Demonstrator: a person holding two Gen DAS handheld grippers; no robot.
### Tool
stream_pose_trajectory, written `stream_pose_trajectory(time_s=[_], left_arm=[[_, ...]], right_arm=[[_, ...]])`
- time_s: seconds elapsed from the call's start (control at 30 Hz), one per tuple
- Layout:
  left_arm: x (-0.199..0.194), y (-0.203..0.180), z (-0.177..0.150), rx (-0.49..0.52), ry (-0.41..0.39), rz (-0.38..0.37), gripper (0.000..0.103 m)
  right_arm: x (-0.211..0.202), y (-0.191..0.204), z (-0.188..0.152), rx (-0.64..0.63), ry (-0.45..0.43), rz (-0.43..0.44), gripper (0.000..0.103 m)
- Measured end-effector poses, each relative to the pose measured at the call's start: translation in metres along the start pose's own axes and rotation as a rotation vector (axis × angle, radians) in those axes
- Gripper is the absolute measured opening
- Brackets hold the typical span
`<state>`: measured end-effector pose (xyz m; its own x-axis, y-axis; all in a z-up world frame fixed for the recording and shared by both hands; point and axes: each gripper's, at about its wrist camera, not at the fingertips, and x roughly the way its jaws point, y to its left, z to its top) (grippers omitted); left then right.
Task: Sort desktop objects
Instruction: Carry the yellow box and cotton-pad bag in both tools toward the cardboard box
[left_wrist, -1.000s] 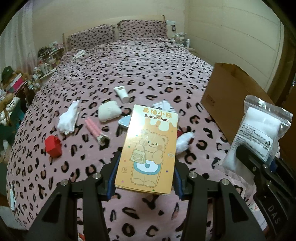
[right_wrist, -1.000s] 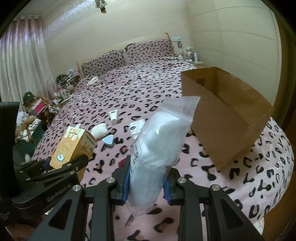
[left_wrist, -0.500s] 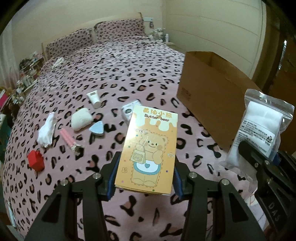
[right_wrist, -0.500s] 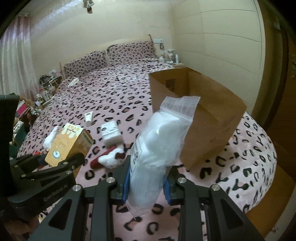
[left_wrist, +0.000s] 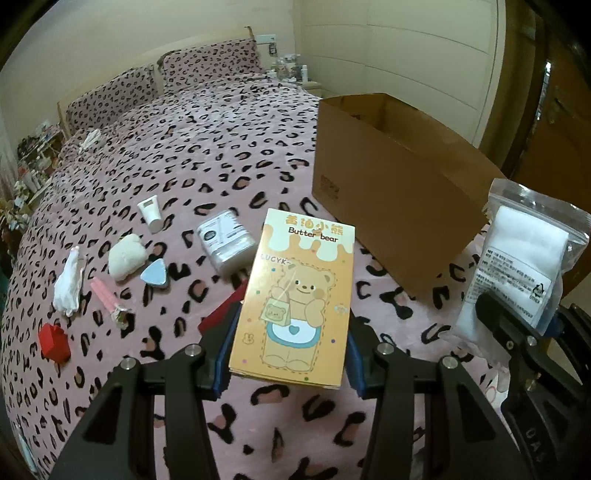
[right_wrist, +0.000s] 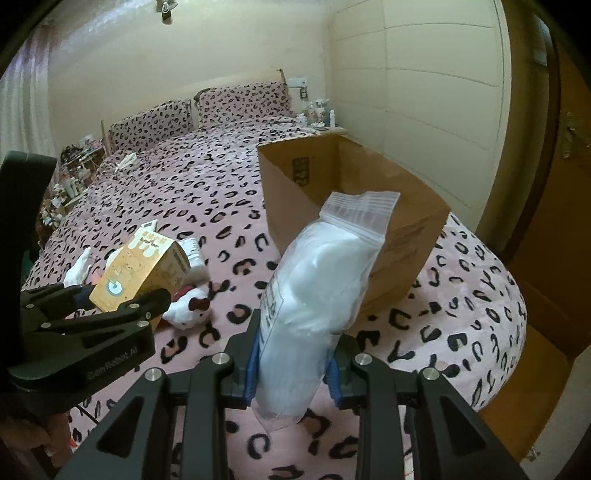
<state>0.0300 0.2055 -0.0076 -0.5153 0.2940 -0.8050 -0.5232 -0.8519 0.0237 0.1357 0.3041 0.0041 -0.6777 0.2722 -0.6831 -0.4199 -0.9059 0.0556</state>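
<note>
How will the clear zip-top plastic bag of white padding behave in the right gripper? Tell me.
The clear zip-top plastic bag of white padding probably is soft: it bulges above the right gripper and leans sideways. Likely light, since it stands unsupported above the clamp. Its glossy film may slip, so a firm clamp seems wise.

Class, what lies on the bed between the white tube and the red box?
Left wrist view: a white plush, a blue triangle, a pink stick and a white cloth.

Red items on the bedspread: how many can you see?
2: a small red box near the left edge, and a red piece partly hidden behind the left gripper. More may be hidden.
</note>
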Motion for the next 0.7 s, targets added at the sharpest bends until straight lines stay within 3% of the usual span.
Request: stream_pose_trajectory(time_s=[0.7], left_arm=[[0.004,-0.032,0.020,0.065,0.001,-0.056,0.050]], right_arm=[[-0.005,-0.018,0.014,0.006,-0.037,-0.054,0.029]])
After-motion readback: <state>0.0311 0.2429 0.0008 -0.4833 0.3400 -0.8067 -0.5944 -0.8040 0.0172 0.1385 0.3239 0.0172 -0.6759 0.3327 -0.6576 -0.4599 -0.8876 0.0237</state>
